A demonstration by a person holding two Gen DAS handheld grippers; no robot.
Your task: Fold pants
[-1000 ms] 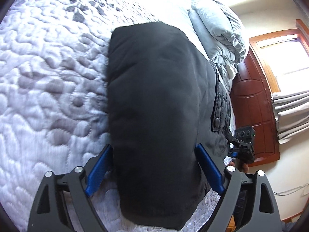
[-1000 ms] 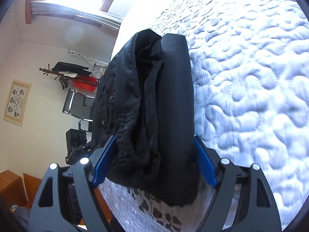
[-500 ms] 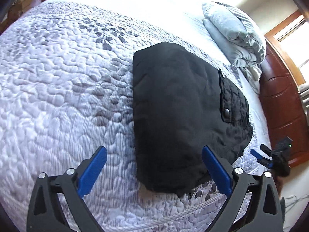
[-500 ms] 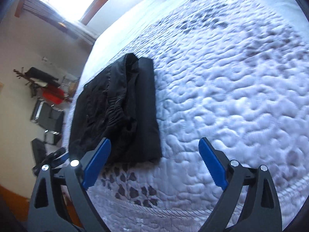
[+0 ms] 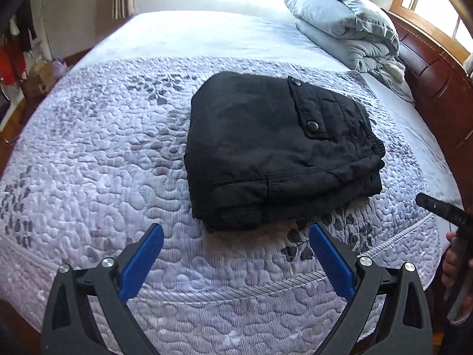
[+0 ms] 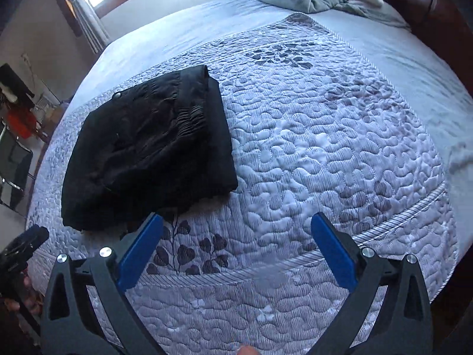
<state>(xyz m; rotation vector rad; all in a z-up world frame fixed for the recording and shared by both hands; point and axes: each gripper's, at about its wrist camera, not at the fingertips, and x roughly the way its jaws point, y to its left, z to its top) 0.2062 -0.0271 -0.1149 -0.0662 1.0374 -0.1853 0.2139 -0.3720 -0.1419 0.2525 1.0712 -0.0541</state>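
Note:
The black pants (image 5: 275, 151) lie folded into a compact stack on the quilted bed cover (image 5: 103, 159), a snap pocket on top. In the right wrist view the pants (image 6: 147, 148) sit at the left, elastic waistband showing. My left gripper (image 5: 236, 254) is open and empty, held back from the stack's near edge. My right gripper (image 6: 236, 245) is open and empty, near the stack's right front corner. Each gripper shows at the edge of the other's view: the right one (image 5: 443, 210) and the left one (image 6: 20, 245).
A folded grey duvet (image 5: 346, 26) lies at the head of the bed by the wooden headboard (image 5: 437, 82). The quilt's corded hem (image 5: 236, 290) marks the bed's near edge. Chairs and clutter (image 6: 14, 136) stand on the floor at the left.
Both grippers, which straddled the folded pants a second ago, have pulled back and away toward the bed's near edge. The pants stay folded on the quilt.

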